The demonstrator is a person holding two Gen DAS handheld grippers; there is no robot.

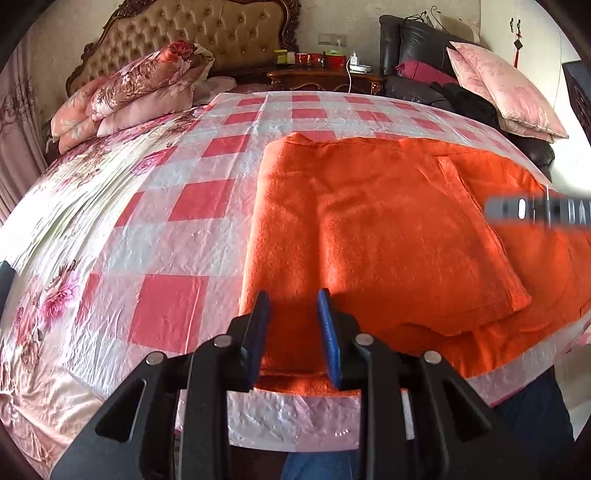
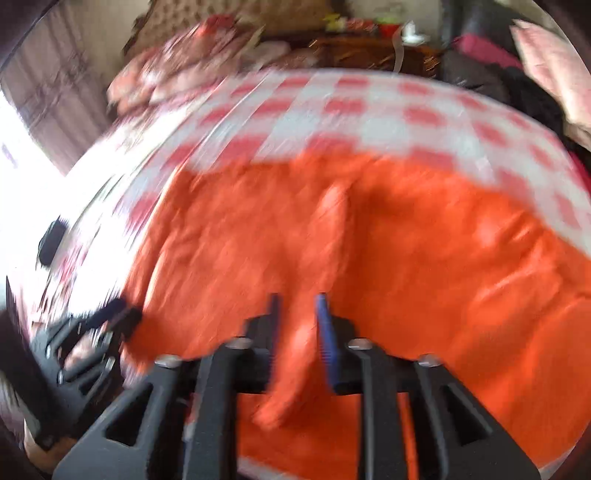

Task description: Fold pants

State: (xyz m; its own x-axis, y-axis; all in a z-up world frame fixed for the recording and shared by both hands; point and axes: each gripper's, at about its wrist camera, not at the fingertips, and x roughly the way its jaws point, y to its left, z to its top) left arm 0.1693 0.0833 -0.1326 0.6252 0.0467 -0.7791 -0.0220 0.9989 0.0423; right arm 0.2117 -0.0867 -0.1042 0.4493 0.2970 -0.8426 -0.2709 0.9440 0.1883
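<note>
The orange pants lie spread on the red-and-white checked plastic sheet that covers the near end of the bed, with a folded flap doubled over on top toward the right side. Here is the left gripper poised at the near left edge of the fabric, its blue-padded fingers standing a little apart with orange cloth showing in the gap below them, and the pads are not pressing on it. Over in the right wrist view everything is smeared with blur, but the right gripper shows its two fingers parted as well, a ridge of the pants rising up through the gap; whether a pad touches the cloth I cannot tell through the smear. The other gripper appears at the lower left of that view, black and blurred, at the edge of the pants. Behind the sheet sits a floral bedspread, a stack of folded floral quilts against the tufted headboard, a wooden nightstand crowded with small items, and a pink pillow on a dark leather seat at the right.
</note>
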